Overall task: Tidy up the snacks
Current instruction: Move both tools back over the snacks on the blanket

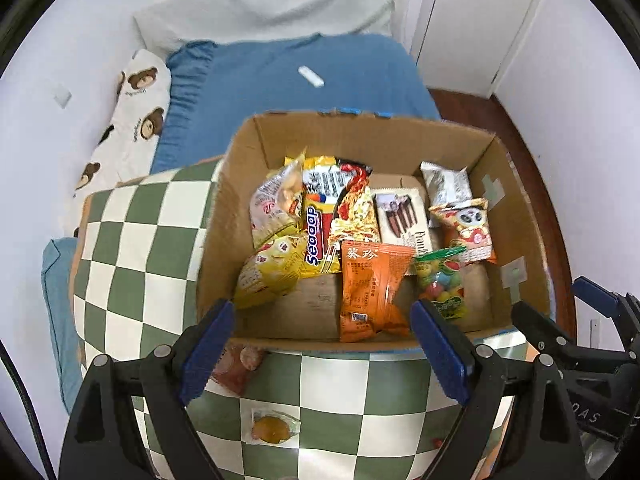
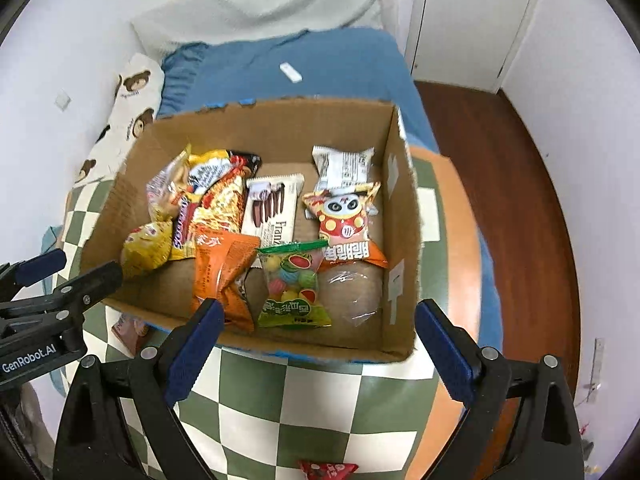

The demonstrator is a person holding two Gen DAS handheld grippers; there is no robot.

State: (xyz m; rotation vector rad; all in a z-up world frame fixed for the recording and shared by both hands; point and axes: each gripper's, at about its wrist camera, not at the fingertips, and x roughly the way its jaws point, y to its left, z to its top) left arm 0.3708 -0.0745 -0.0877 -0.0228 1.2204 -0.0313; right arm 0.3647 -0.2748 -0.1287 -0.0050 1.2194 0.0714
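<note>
An open cardboard box [image 1: 516, 216] [image 2: 404, 216] sits on a green-and-white checkered cloth and holds several snack packs: an orange pack [image 1: 370, 290] [image 2: 222, 274], a candy bag [image 1: 442, 280] [image 2: 294, 284], a panda pack [image 1: 468, 228] [image 2: 346, 224], a chocolate-stick box [image 1: 404, 216] [image 2: 272, 210] and yellow noodle packs [image 1: 320, 216]. Outside the box lie a small yellow-filled packet [image 1: 274, 428], a reddish packet [image 1: 236, 366] and a red packet [image 2: 328, 470]. My left gripper [image 1: 324, 354] is open and empty just before the box's near wall. My right gripper [image 2: 320, 350] is open and empty there too.
The checkered cloth [image 1: 136, 248] [image 2: 304, 396] covers a rounded surface beside a blue bed [image 1: 304, 76] with a bear-print pillow [image 1: 132, 120]. A white door [image 1: 472, 20] and wooden floor [image 2: 508, 184] are on the right. Each gripper shows at the edge of the other's view.
</note>
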